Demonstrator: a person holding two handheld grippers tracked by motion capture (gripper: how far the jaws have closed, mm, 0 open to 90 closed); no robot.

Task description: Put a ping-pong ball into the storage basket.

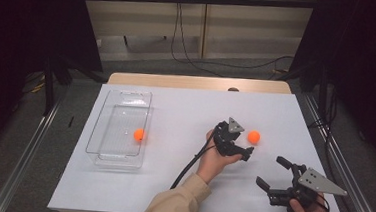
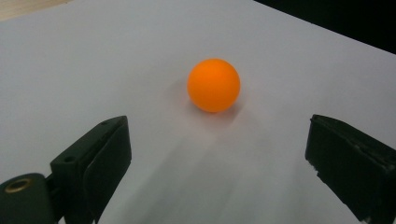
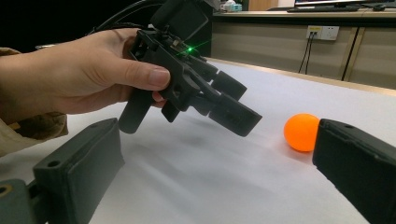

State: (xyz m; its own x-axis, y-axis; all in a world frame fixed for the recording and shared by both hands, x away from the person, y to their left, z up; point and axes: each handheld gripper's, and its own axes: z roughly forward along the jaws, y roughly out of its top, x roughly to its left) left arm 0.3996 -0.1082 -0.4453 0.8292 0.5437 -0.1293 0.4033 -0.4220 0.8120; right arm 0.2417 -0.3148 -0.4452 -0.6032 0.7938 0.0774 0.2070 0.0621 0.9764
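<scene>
White tabletop [image 1: 185, 111]: one orange ball [image 1: 139, 134] already sits in the clear tray [image 1: 117, 157] at nine o'clock — the second ball [image 1: 254, 137] lies free just ahead of the left gripper [image 1: 249, 151], both grippers' jaws spread, right gripper [image 1: 271, 173] idle.

An orange plastic ball [image 1: 254, 137] lies right of centre on the white table [image 1: 185, 111]; another orange ball [image 1: 139, 134] sits in the clear plastic tray [image 1: 105, 125] at left.
</scene>
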